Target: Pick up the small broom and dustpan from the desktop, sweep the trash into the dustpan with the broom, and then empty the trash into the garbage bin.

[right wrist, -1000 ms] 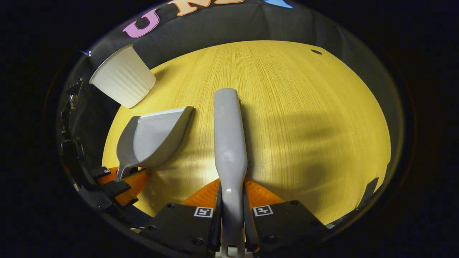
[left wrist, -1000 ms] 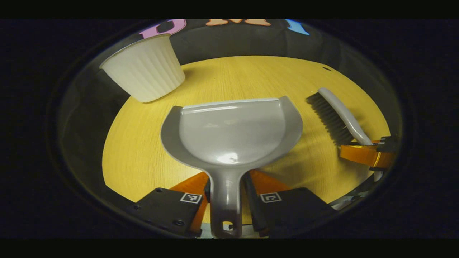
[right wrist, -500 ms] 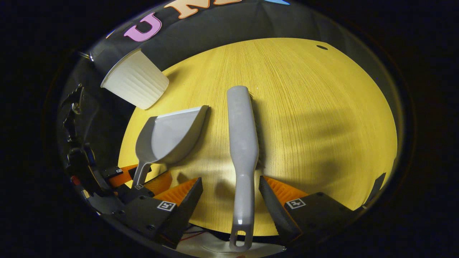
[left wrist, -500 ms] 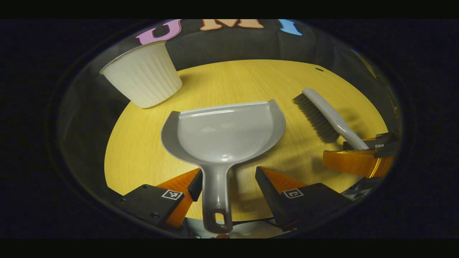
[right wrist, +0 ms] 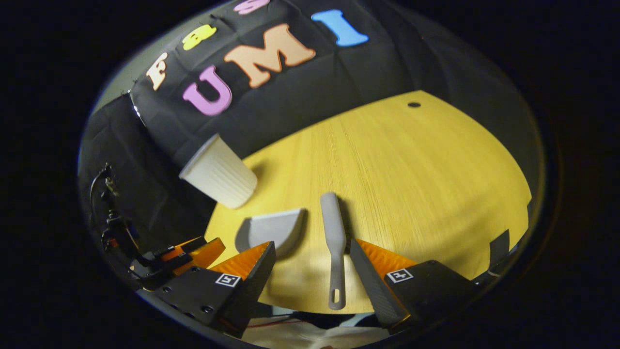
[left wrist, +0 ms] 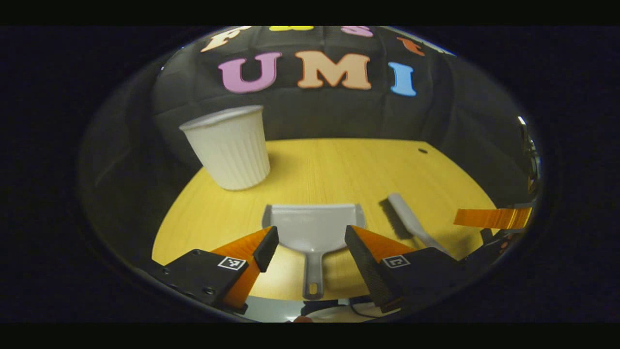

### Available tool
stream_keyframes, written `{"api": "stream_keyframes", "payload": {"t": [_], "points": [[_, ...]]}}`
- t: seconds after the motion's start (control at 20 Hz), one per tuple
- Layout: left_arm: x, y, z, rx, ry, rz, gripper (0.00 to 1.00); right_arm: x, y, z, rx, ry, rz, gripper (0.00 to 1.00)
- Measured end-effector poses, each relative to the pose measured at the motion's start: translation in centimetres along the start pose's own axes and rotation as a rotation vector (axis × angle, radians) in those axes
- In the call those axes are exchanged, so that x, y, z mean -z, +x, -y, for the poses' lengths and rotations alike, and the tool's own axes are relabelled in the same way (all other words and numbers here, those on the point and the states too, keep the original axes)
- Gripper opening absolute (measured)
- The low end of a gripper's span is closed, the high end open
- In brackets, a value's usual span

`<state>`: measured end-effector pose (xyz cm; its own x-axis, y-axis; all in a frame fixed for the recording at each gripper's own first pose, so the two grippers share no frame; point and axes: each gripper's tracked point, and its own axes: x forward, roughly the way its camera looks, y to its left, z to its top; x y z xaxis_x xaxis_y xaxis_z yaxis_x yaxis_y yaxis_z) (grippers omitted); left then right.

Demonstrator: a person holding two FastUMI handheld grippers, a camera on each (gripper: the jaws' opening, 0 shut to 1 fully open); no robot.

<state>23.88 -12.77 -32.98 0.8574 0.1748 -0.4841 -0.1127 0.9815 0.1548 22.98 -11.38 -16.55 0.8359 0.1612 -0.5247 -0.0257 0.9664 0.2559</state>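
Observation:
The grey dustpan (left wrist: 312, 225) lies flat on the yellow wooden table (left wrist: 339, 165), handle toward me. My left gripper (left wrist: 310, 238) hovers open above and behind it, touching nothing. To its right the grey broom (left wrist: 411, 223) lies on the table, with the right gripper's finger (left wrist: 491, 218) beyond it. In the right gripper view the broom (right wrist: 333, 237) lies handle toward me, and my right gripper (right wrist: 312, 248) is open and clear of it. The dustpan (right wrist: 273, 228) lies left of the broom, with the left gripper (right wrist: 184, 252) lower left. The white ribbed bin (left wrist: 227, 145) (right wrist: 218, 172) stands upright at the table's far left.
A small dark hole (left wrist: 423, 150) (right wrist: 414, 104) marks the table's far right. The near table edge runs just under the two handles. Wide bare wood (right wrist: 411, 169) stretches right of the broom.
Both grippers opened and let go of the dustpan and the broom. They then drew back and up from the table, so both tools look smaller and lie free.

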Motion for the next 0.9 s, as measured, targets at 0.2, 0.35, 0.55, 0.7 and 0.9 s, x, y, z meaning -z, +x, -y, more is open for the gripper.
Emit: {"api": "stream_keyframes", "payload": {"t": [0.2, 0.35, 0.55, 0.7, 0.9], "points": [[-10.3, -3.1, -0.3, 0.056, -0.042, 0.324, 0.89, -7.8, -4.4, -2.6, -0.015, -0.05, 0.297, 0.92], [-15.0, -5.9, -1.0, 0.077, -0.076, 0.494, 0.94, -10.7, -8.0, -4.3, -0.006, -0.094, 0.456, 0.92], [-15.9, -6.6, -0.6, 0.082, -0.085, 0.554, 0.92, -12.2, -14.6, -4.6, 0.013, -0.102, 0.654, 0.92], [-15.5, -6.1, -0.5, 0.105, -0.094, 0.524, 0.92, -10.3, -17.6, -4.6, 0.019, -0.119, 0.728, 0.92], [-14.1, -5.4, -0.8, 0.116, -0.089, 0.462, 0.93, -8.8, -15.9, -6.5, 0.009, -0.152, 0.679, 0.92]]}}
